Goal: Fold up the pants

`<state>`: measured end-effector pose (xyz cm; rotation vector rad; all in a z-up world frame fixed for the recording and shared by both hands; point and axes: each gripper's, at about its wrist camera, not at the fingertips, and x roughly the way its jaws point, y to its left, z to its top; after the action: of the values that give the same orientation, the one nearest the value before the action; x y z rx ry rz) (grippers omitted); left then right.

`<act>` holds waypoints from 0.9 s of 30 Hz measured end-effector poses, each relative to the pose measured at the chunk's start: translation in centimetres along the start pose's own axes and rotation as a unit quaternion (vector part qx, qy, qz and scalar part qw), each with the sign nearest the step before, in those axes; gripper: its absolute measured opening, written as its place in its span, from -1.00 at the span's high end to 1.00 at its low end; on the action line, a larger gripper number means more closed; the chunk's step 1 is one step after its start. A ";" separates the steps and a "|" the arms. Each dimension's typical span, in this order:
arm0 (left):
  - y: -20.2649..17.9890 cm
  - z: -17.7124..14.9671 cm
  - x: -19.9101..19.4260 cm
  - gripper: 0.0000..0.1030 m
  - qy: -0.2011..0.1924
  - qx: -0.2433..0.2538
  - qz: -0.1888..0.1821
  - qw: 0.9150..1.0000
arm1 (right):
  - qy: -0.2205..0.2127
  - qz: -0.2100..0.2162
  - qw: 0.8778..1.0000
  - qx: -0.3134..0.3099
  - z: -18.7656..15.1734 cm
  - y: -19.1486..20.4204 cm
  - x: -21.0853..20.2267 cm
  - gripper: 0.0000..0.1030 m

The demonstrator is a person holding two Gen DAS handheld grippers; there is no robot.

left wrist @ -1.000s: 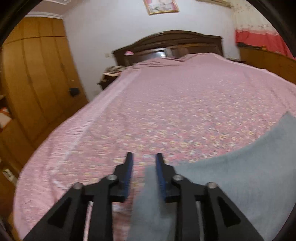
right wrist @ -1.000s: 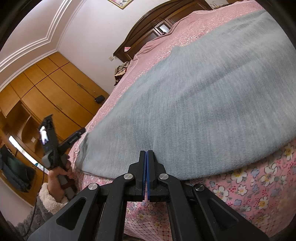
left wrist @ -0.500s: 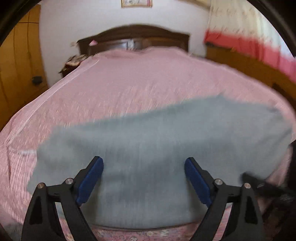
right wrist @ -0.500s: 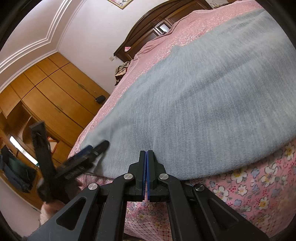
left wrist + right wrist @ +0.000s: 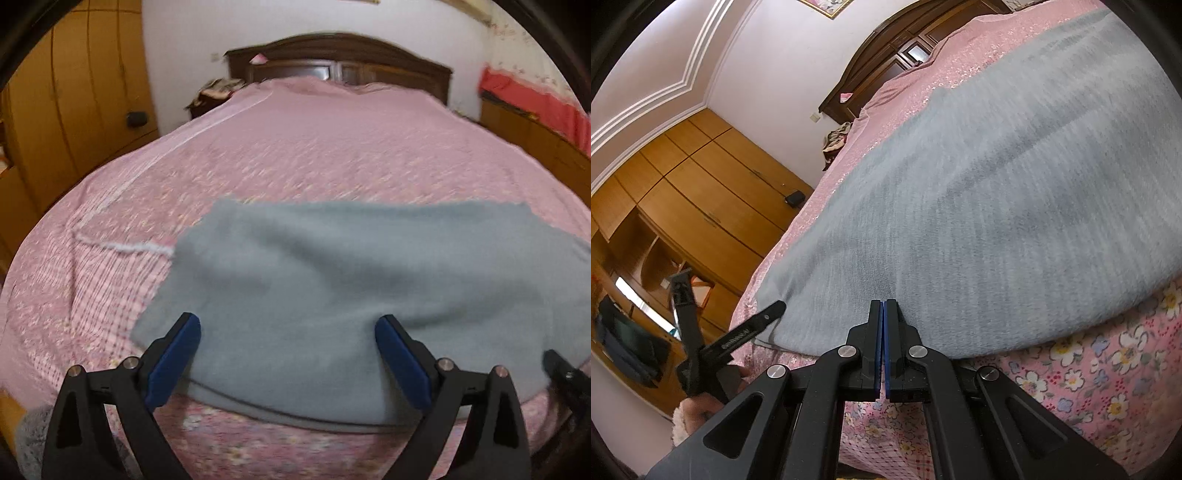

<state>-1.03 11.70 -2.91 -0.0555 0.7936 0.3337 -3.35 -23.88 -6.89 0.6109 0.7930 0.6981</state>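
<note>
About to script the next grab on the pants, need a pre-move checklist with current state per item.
1. Left tool jaws wide and opening, nothing pinched: ok.
2. Grey pants flat on the pink bedspread: ok, only slight ripples.
3. Near hem of the pants between the left tool's fingers, pads not pressing on it: ok.
4. Right tool shut, holding any cloth: cannot tell.
5. The two tools apart from each other: ok.
6. Picture sharpness: not ok, left wrist view blurred.
</note>
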 end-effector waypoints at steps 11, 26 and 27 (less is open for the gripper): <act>-1.8 1.5 -2.1 -0.97 -0.018 0.011 -0.044 0.999 | -0.002 0.000 1.000 0.002 0.1 -0.2 -0.1 1.00; -4.4 0.8 1.0 -0.99 -0.024 0.060 -0.072 0.995 | 0.011 -0.025 1.000 0.011 0.4 0.5 -0.5 1.00; -4.4 0.8 1.0 -0.99 -0.027 0.059 -0.071 0.995 | 0.014 -0.064 0.998 -0.009 0.8 2.0 -1.0 0.96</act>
<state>1.52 7.98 -3.41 0.0090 0.7501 0.1530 -3.86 -23.58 -4.62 0.5309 0.8440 0.5978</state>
